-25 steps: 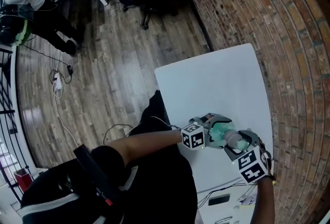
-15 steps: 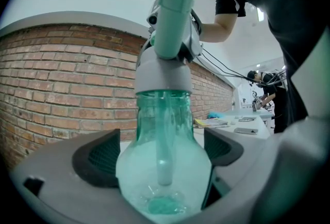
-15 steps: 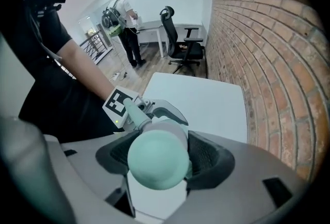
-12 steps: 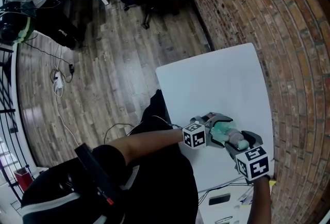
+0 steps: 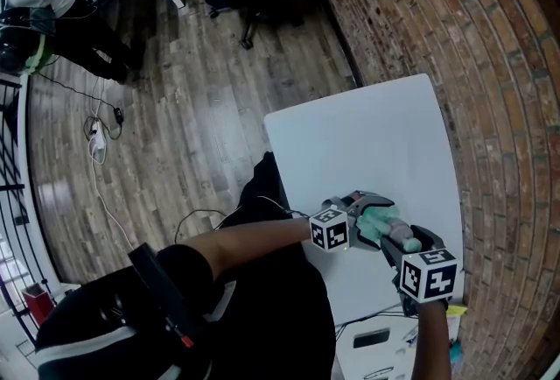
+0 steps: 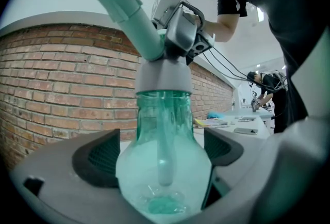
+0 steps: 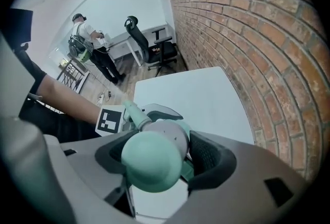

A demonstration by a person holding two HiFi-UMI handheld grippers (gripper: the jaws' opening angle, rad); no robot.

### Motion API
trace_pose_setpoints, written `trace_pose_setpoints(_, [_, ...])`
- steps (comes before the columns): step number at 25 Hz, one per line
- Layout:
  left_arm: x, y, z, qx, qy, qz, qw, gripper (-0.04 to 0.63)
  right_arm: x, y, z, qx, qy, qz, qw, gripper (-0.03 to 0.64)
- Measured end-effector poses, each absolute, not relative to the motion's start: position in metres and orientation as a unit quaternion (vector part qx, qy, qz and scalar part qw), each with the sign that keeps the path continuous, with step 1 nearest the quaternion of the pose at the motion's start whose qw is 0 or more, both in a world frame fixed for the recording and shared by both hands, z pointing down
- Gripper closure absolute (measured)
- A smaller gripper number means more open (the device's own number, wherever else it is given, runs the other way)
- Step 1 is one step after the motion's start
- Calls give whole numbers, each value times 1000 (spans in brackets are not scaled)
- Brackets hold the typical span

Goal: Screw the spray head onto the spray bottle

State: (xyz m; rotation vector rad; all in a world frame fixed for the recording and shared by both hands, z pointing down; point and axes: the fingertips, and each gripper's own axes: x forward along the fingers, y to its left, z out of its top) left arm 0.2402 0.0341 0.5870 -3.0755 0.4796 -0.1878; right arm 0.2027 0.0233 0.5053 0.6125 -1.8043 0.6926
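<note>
The left hand-held gripper [image 6: 163, 154] was clamped around the rounded body of the bottle [image 6: 164, 114], holding it upright at the counter's [image 5: 367, 137] near edge, toward the corner by the brick wall [image 5: 490, 63]. The right hand-held gripper [image 7: 160, 159] was closed on the spray head [image 6: 161, 76], which sat on the bottle's neck.

No readable text, brand, number or sign in any view. Only markings: black-and-white square code patterns on the left-hand marker cube [image 5: 329, 231] and the right-hand marker cube [image 5: 428, 274], not letters or digits
</note>
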Motion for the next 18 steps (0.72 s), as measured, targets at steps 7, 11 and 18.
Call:
trace_pose_setpoints(7, [240, 35, 587, -987, 148, -60, 12, 92, 201, 24, 497, 259, -757, 245, 547, 330])
trace_pose_setpoints(11, [240, 35, 587, -987, 148, -60, 12, 92, 196, 25, 480, 231, -777, 225, 540, 330])
trace_pose_setpoints(18, [240, 34, 588, -987, 148, -58, 11, 92, 196, 32, 468, 94, -782, 46, 614, 330])
